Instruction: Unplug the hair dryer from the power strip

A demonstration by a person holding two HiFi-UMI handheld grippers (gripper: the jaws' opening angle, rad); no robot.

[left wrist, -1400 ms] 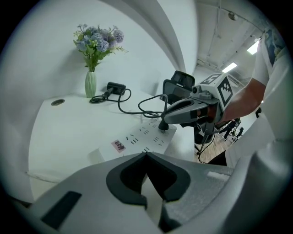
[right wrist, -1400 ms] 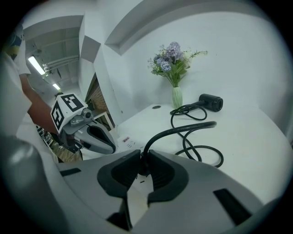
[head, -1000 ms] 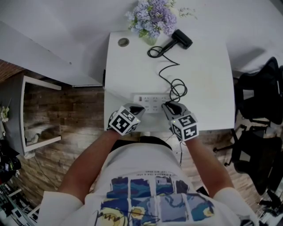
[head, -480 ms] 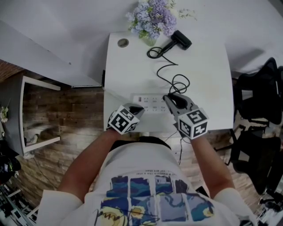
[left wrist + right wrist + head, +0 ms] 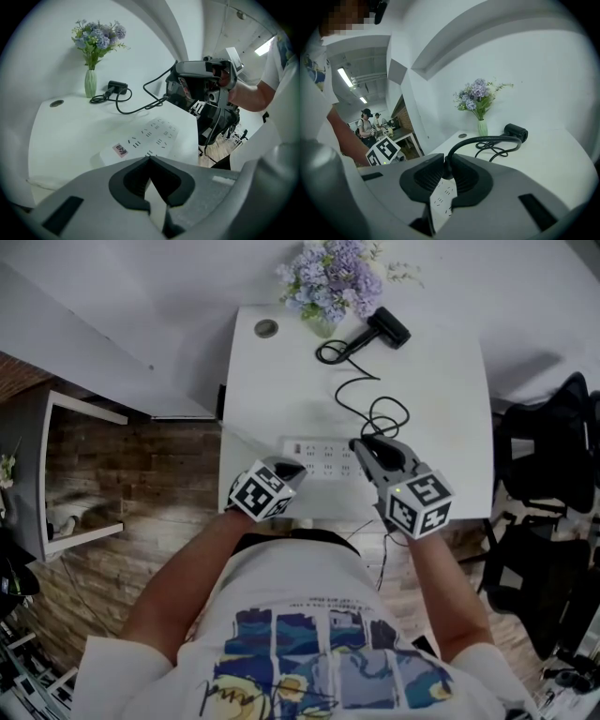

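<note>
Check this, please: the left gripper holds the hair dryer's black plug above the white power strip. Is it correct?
No. The right gripper holds the black plug above the white power strip, as the right gripper view shows.

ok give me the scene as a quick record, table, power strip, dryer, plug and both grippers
surface: white table
strip: white rectangular plastic power strip, near the table's front edge, no plug in the sockets that show
dryer: black hair dryer, lying at the back beside a vase of purple flowers
cable: black cord, looping from the dryer to the plug
plug: black plug, out of the strip, held above its right end
left gripper: jaws together, nothing between them, tip at the strip's left end
right gripper: closed on the plug, raised off the strip
</note>
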